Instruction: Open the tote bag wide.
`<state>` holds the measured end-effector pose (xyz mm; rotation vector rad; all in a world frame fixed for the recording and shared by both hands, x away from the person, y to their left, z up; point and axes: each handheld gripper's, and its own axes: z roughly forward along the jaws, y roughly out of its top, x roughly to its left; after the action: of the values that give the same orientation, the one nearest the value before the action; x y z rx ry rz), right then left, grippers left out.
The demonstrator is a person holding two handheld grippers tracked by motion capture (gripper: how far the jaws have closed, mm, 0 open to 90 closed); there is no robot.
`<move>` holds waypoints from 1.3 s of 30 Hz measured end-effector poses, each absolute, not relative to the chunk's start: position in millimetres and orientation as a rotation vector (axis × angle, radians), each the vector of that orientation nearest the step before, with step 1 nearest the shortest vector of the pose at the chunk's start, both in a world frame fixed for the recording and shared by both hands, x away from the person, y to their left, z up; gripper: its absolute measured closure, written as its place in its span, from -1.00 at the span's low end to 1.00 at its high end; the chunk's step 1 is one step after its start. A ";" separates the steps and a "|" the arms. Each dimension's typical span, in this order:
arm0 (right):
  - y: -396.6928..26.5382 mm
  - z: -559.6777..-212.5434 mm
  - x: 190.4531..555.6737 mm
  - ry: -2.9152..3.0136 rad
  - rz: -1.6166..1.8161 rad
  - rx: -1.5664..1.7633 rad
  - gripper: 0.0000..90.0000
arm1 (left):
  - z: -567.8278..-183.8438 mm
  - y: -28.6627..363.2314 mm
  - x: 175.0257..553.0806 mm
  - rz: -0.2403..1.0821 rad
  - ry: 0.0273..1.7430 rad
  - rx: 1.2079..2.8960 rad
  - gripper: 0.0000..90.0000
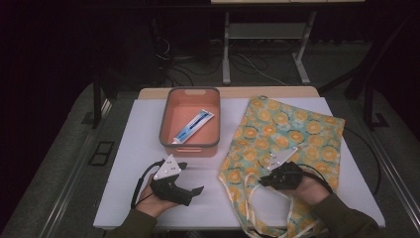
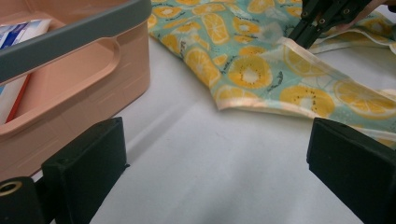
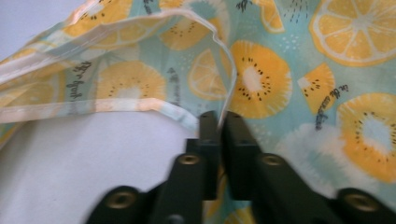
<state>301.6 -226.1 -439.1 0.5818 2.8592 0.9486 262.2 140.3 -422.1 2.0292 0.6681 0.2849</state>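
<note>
A tote bag (image 1: 292, 134) printed with orange and kiwi slices lies flat on the right half of the white table (image 1: 133, 148), its handles trailing toward the front edge. My right gripper (image 1: 262, 181) rests at the bag's near left corner. In the right gripper view its jaws (image 3: 219, 119) are pressed together with the hem of the bag (image 3: 327, 70) pinched between them, and the top layer is lifted a little. My left gripper (image 1: 190, 178) lies on bare table to the left of the bag, jaws (image 2: 217, 140) wide apart and holding nothing.
A pink basket (image 1: 190, 91) with a grey rim stands at the back centre, holding a toothpaste tube (image 1: 194, 126). In the left gripper view the basket wall (image 2: 93, 93) is close on the left, and the bag (image 2: 261, 70) and the right gripper (image 2: 303, 35) lie ahead.
</note>
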 end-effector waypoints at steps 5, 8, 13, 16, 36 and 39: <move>-223.2 -435.3 302.0 2.843 0.965 0.594 1.00 | -422.1 139.8 262.9 0.284 0.666 2.032 -0.93; -217.5 -428.3 308.2 2.813 1.002 0.610 1.00 | -422.4 139.5 263.6 0.283 0.666 2.034 -0.93; -201.2 -416.1 324.6 2.750 1.068 0.663 1.00 | -422.2 139.8 263.6 0.283 0.665 2.032 -0.93; -191.2 -417.2 336.0 2.727 1.071 0.706 1.00 | -422.2 140.5 263.4 0.281 0.666 2.029 -0.93; -217.5 -403.5 290.4 2.733 1.234 0.676 -0.17 | -422.5 140.2 262.3 0.279 0.667 2.028 -0.93; -218.5 -405.7 273.2 2.762 1.259 0.628 -0.21 | -422.6 139.8 262.4 0.277 0.663 2.032 -0.93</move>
<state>273.2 -218.5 -405.7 0.6277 2.7617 1.2589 262.4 139.8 -422.6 2.0317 0.6628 0.2774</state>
